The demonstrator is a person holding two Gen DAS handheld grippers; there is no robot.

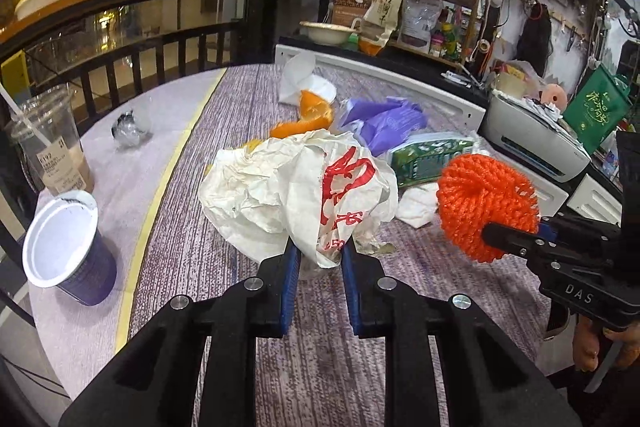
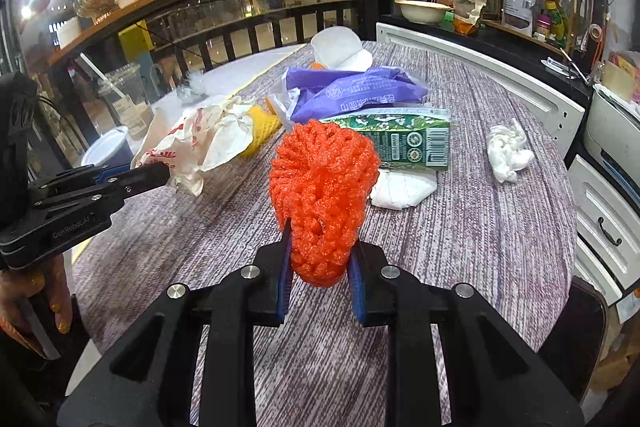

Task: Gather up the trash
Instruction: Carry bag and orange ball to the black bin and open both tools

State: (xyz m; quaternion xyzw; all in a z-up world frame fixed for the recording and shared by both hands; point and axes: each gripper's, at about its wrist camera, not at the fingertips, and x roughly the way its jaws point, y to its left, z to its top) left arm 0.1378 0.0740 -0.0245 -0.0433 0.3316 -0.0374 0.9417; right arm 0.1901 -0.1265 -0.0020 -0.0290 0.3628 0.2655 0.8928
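My left gripper [image 1: 318,251] is shut on a crumpled white paper bag with red print [image 1: 296,187], held over the purple-grey table; it also shows in the right wrist view [image 2: 200,143]. My right gripper [image 2: 320,247] is shut on an orange foam fruit net [image 2: 324,199], seen from the side in the left wrist view [image 1: 486,203]. On the table lie a green drink carton [image 2: 400,141], a purple plastic bag [image 2: 352,95], orange peel [image 1: 316,107], a yellow foam net [image 2: 262,125] and crumpled white tissues [image 2: 508,151].
A tipped purple paper cup [image 1: 68,251] and a clear plastic cup with a straw [image 1: 52,143] stand at the table's left edge. A white lid and paper [image 1: 308,83] lie at the far end. Shelves, a railing and a printer [image 1: 532,135] surround the table.
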